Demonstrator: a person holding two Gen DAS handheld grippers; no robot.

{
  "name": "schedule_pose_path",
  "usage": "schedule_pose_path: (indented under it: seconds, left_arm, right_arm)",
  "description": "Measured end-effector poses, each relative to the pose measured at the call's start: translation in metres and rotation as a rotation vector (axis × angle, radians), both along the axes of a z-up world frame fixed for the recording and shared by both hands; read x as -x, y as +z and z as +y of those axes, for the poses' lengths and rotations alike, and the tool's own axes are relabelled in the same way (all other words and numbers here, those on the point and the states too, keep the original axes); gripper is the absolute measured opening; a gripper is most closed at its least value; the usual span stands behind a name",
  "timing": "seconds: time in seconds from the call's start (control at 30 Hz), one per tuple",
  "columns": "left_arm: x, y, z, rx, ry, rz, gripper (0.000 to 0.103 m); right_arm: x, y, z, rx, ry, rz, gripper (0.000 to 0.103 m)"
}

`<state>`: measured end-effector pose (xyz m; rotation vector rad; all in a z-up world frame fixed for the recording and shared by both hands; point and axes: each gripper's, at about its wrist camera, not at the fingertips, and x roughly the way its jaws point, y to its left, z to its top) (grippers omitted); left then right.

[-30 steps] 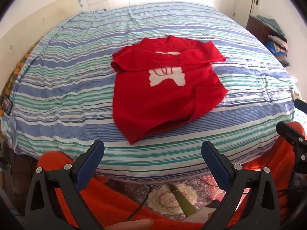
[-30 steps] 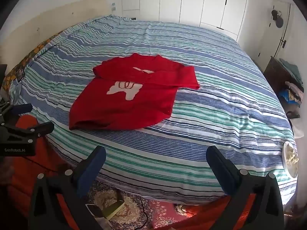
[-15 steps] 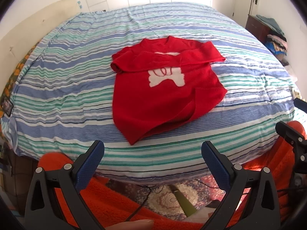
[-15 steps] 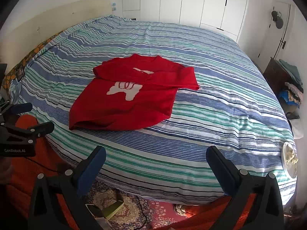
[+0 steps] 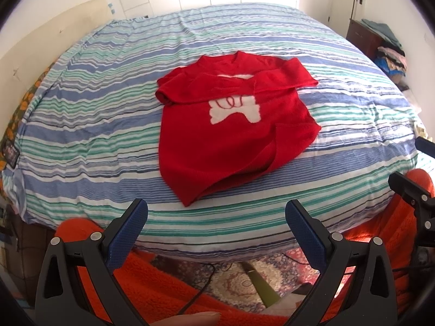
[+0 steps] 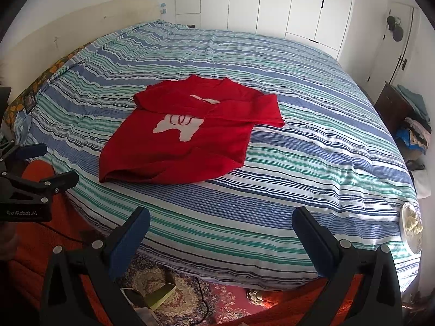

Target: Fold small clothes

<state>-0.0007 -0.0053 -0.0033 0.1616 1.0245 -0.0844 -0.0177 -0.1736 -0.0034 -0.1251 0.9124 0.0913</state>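
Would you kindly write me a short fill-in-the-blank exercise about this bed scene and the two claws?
1. The sweater lying on the striped bedspread is ____ in colour.
2. The motif on the sweater's front is ____.
3. The left claw and the right claw are both ____ and hold nothing.
4. Both sleeves are folded ____ the chest of the sweater.

Missing words: red; white; open; across
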Motion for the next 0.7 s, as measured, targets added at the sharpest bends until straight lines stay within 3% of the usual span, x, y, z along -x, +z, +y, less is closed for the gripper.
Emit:
schedule_pose_path:
  seconds: [0.7]
  left_arm:
    - [-0.0001,-0.0013,-0.0012,-0.003,0.001,0.001,0.101]
  right_arm:
    - [-0.0013,-0.0016,0.002,-0.004,-0.002,0.013,0.103]
